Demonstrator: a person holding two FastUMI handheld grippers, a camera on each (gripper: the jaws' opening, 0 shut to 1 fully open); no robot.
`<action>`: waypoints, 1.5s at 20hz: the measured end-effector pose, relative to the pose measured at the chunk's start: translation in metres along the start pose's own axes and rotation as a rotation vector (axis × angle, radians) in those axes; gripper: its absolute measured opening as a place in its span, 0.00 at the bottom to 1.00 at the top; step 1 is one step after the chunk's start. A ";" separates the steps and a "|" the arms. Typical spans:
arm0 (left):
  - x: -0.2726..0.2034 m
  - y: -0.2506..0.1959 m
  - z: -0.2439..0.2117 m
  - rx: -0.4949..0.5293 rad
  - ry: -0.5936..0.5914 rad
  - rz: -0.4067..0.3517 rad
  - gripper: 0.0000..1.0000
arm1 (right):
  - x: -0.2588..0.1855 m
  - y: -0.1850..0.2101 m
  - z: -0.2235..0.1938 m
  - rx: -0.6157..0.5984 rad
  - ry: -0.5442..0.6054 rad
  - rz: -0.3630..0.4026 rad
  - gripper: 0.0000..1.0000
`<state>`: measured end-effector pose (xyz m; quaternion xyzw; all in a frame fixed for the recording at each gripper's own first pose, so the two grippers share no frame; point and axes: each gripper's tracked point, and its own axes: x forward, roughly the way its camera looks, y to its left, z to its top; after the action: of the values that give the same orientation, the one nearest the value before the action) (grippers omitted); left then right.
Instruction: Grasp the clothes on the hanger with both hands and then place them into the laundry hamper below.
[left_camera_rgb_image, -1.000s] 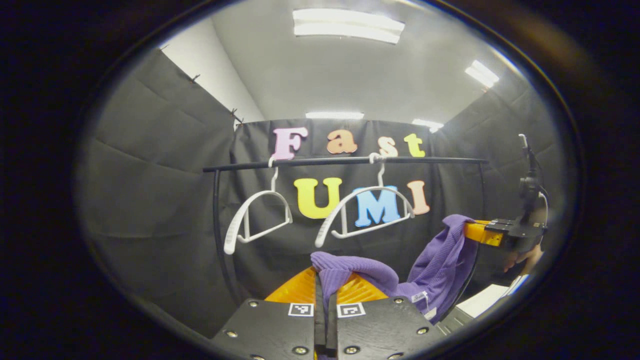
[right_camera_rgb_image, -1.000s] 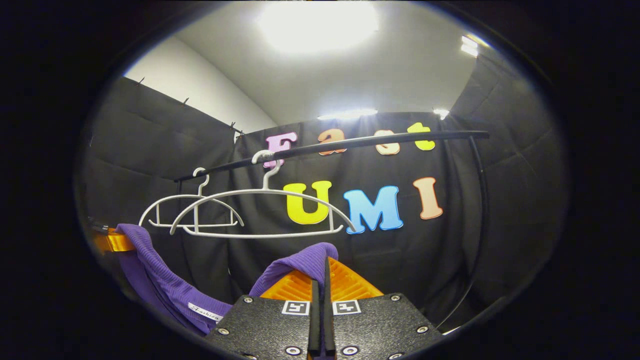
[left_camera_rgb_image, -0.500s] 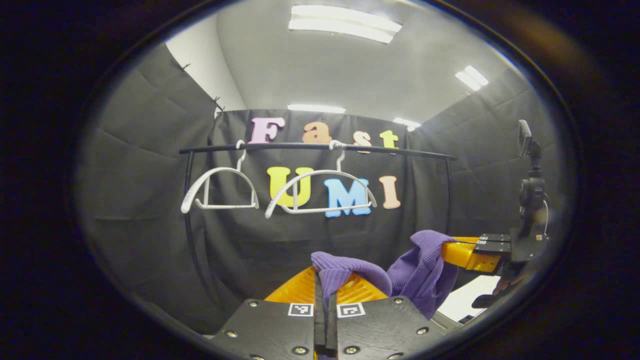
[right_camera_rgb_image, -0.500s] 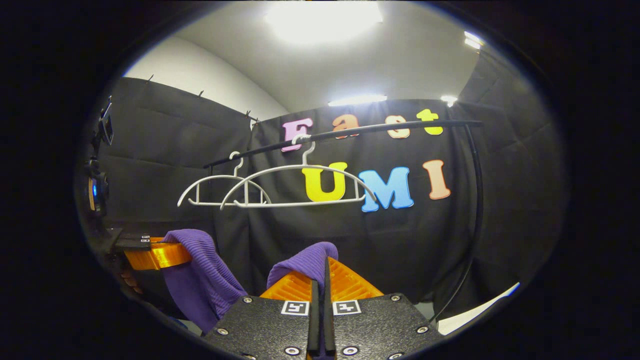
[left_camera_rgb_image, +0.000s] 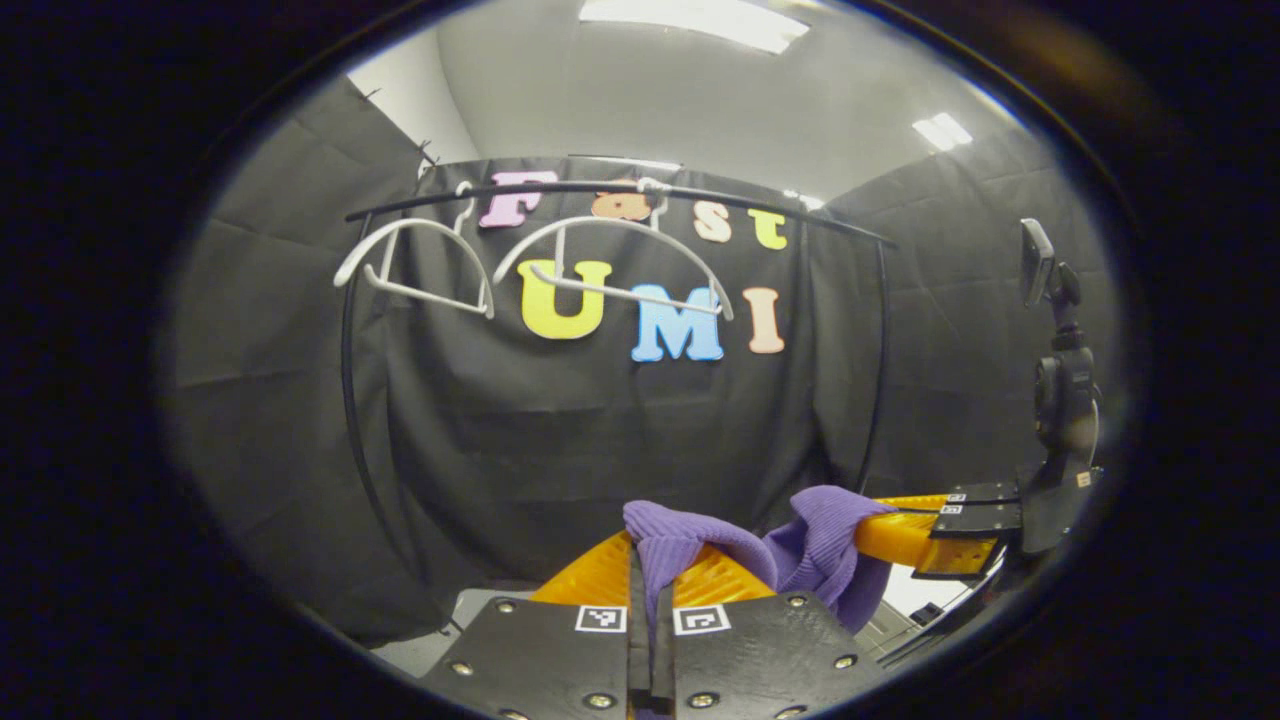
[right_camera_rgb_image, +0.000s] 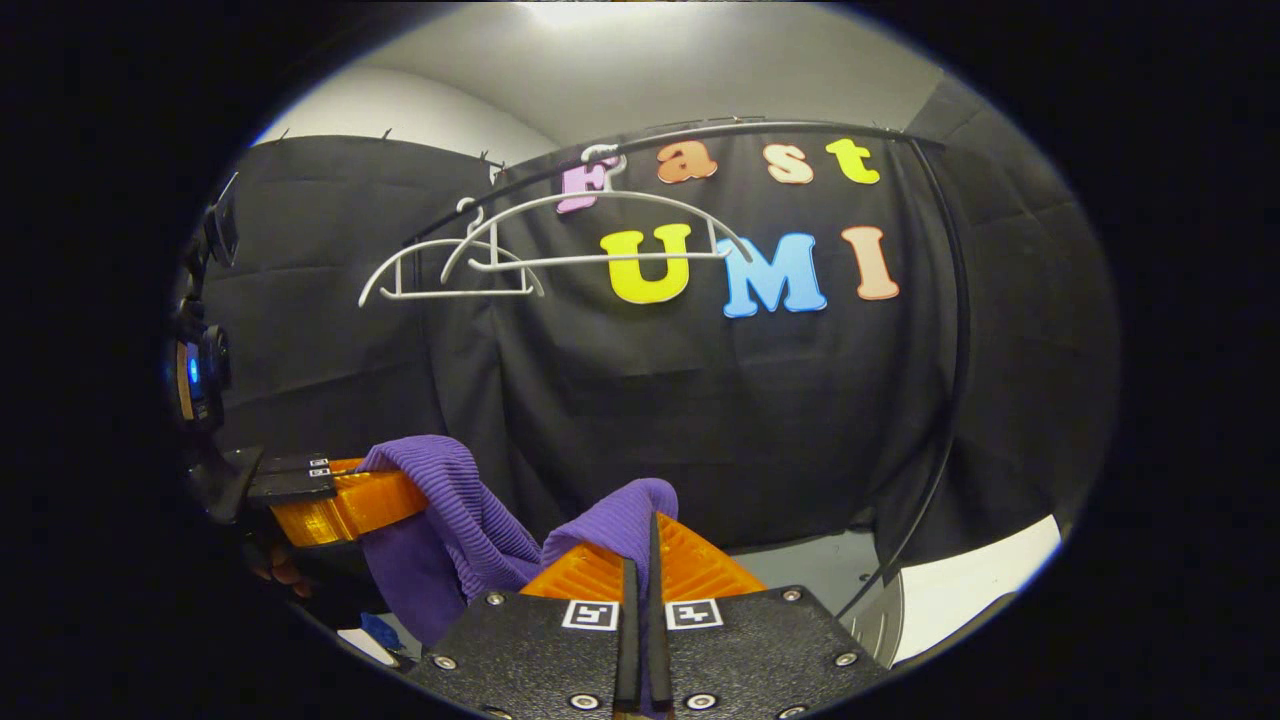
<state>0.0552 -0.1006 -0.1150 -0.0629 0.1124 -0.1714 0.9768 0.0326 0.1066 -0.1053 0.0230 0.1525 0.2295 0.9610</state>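
Observation:
A purple knitted garment (left_camera_rgb_image: 700, 545) hangs between the two grippers, well below the rail. My left gripper (left_camera_rgb_image: 648, 560) is shut on one bunch of it at the bottom of the left gripper view. The right gripper (left_camera_rgb_image: 880, 525) shows farther right there, also clamped on the cloth. In the right gripper view my right gripper (right_camera_rgb_image: 648, 540) is shut on a purple fold (right_camera_rgb_image: 620, 520), and the left gripper (right_camera_rgb_image: 400, 495) holds the other end at the lower left. Two bare white hangers (left_camera_rgb_image: 610, 250) (left_camera_rgb_image: 415, 260) hang from the black rail (left_camera_rgb_image: 600, 190).
The rail's black uprights (right_camera_rgb_image: 950, 400) (left_camera_rgb_image: 355, 420) run down on both sides. Grey floor (right_camera_rgb_image: 800, 560) and a white surface (right_camera_rgb_image: 980, 580) lie below at the right. A person's hand (right_camera_rgb_image: 275, 570) holds the left gripper.
Both grippers have come down with the purple garment; the rail and hangers now sit higher in both views. The two grippers are closer together and floor shows below.

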 end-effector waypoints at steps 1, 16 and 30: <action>0.001 0.000 -0.011 -0.003 0.022 0.005 0.02 | 0.001 -0.002 -0.013 -0.001 0.025 -0.008 0.03; 0.009 0.006 -0.166 0.015 0.337 0.047 0.02 | 0.010 -0.015 -0.167 -0.011 0.363 -0.049 0.03; -0.015 0.020 -0.260 -0.035 0.595 0.086 0.62 | -0.005 -0.023 -0.247 -0.016 0.605 -0.054 0.26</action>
<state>-0.0145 -0.0988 -0.3663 -0.0219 0.3991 -0.1386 0.9061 -0.0369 0.0776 -0.3420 -0.0579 0.4309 0.2016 0.8777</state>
